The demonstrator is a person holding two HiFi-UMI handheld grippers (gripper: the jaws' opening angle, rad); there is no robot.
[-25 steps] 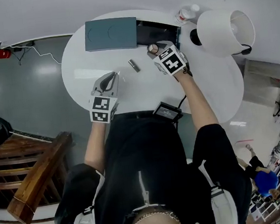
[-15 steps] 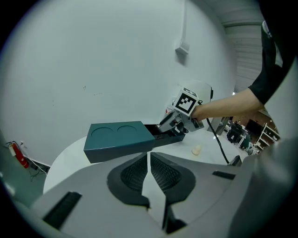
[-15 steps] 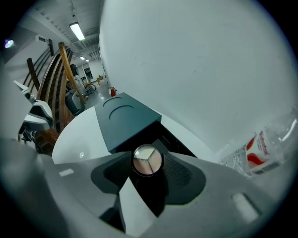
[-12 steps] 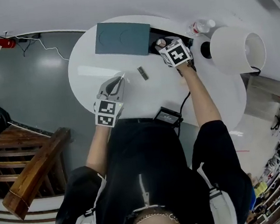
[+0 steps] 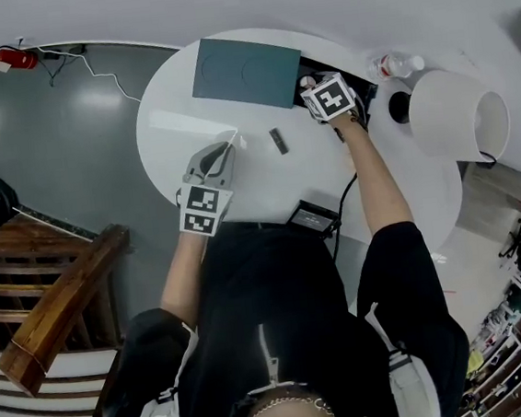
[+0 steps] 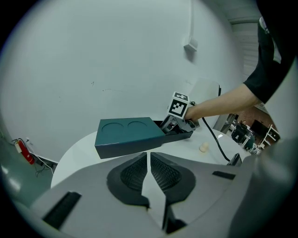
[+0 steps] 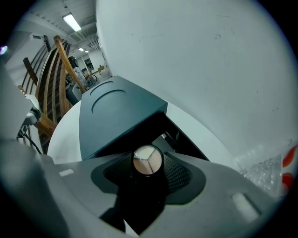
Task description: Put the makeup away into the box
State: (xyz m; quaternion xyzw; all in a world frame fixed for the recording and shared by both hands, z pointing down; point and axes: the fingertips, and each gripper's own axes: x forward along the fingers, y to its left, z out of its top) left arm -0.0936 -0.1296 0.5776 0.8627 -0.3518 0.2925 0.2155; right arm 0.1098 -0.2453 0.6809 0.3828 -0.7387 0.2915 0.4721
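Head view, right side: my right gripper [image 5: 311,87] is at the open end of the box [image 5: 244,70], on the far side of the white desk [image 5: 169,129]. It carries a round compact [image 5: 306,82].
Head view, change: one second ago this gripper was nearer to me, with the compact above the bare desk in front of the box. Now it has gone forward to the opening.
Head view, left side: my left gripper [image 5: 229,144] rests on the desk, well apart from the box, in the same place as before. A small dark makeup stick [image 5: 278,141] lies on the desk between the two grippers and is not yet collected.
Head view, other things: a white lamp [image 5: 459,117] and a plastic bottle [image 5: 400,65] stand to the right of the box, near my right arm.
Left gripper view: the jaws are together, with only a thin slit and nothing between them. Ahead I see the teal lid [image 6: 125,135] of the box and the right gripper at its open end.
Right gripper view: the jaws are clamped on the compact, whose pale face is turned to the camera. Just beyond it is the black tray [image 7: 184,142], which comes out from under the lid.
Meaning for the task: I judge the compact is almost delivered. I cannot tell whether it is over the tray or just before it, and it is not yet released.
Next: I think I must go a little deeper, open the jaws, then fetch the makeup stick.
Risk: the bottle and the lamp are close to my right arm, so I should pull it back with care.
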